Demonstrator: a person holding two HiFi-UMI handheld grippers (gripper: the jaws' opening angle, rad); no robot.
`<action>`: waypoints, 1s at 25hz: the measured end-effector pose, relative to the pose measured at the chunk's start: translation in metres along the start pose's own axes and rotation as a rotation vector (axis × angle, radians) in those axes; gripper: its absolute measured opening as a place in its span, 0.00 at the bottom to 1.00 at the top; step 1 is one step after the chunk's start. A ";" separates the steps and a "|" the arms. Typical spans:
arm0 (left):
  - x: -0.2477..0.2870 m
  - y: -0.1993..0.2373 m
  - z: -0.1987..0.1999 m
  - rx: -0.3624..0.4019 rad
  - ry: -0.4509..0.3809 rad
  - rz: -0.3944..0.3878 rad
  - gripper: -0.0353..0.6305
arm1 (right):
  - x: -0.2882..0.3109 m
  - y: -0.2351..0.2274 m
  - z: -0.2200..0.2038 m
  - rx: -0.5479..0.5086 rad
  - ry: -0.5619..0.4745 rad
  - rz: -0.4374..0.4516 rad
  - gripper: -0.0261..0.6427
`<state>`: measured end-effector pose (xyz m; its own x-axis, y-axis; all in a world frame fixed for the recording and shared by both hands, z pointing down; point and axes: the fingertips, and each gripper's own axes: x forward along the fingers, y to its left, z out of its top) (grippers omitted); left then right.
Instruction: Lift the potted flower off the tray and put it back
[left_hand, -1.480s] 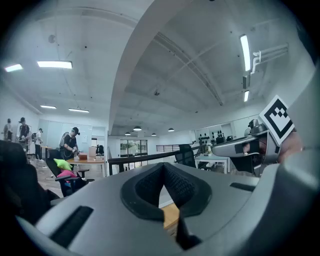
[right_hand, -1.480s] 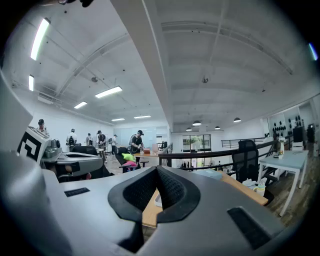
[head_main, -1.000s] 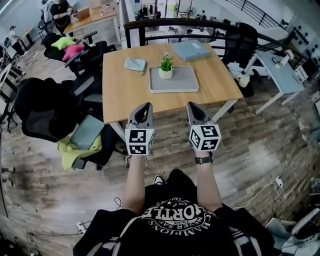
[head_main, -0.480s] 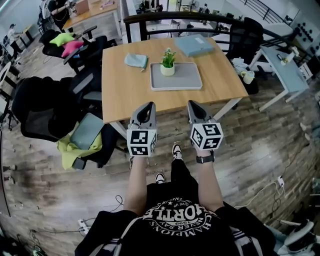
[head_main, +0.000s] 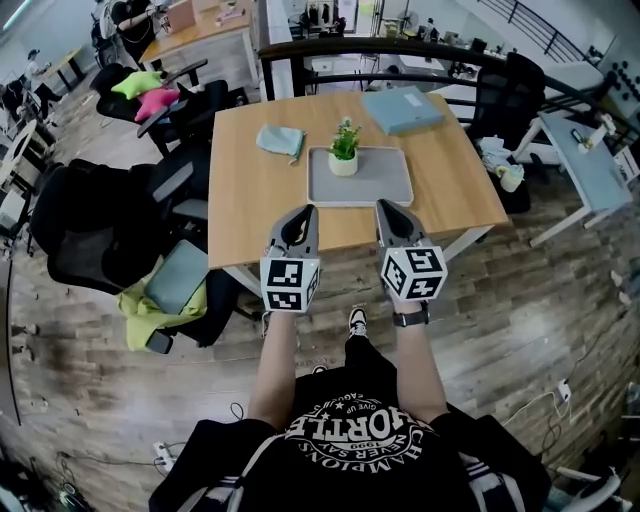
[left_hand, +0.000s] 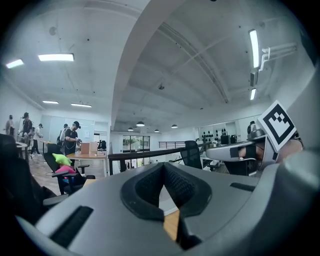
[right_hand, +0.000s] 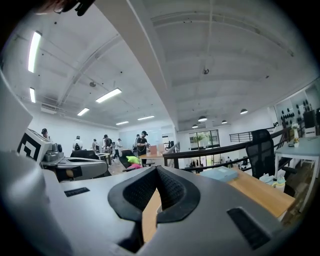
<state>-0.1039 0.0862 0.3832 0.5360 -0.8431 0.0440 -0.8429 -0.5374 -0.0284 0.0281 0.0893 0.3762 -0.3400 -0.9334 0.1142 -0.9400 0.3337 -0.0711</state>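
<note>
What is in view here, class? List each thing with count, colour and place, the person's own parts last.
table: one, light wood, centre
tray: one, grey, table's middle
potted flower: one, white pot, green leaves, on the tray's far left part
cloth: one, pale blue, left of the tray
flat item: one, blue-grey, table's far right corner
office chairs: several, black, left of the table
left hand-held gripper: one, grey, shut, empty, by the table's near edge
right hand-held gripper: one, grey, shut, empty, beside the left one
</note>
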 end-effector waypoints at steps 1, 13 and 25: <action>0.008 0.002 0.002 0.005 -0.002 0.002 0.08 | 0.008 -0.003 0.004 -0.002 -0.004 0.008 0.06; 0.090 0.014 0.016 0.045 0.006 0.004 0.08 | 0.071 -0.056 0.025 0.010 -0.034 0.038 0.06; 0.159 0.021 0.025 0.044 0.000 0.021 0.08 | 0.118 -0.102 0.041 -0.006 -0.040 0.070 0.06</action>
<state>-0.0353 -0.0596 0.3642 0.5183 -0.8542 0.0424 -0.8510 -0.5200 -0.0731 0.0845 -0.0607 0.3560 -0.4038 -0.9122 0.0698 -0.9141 0.3992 -0.0717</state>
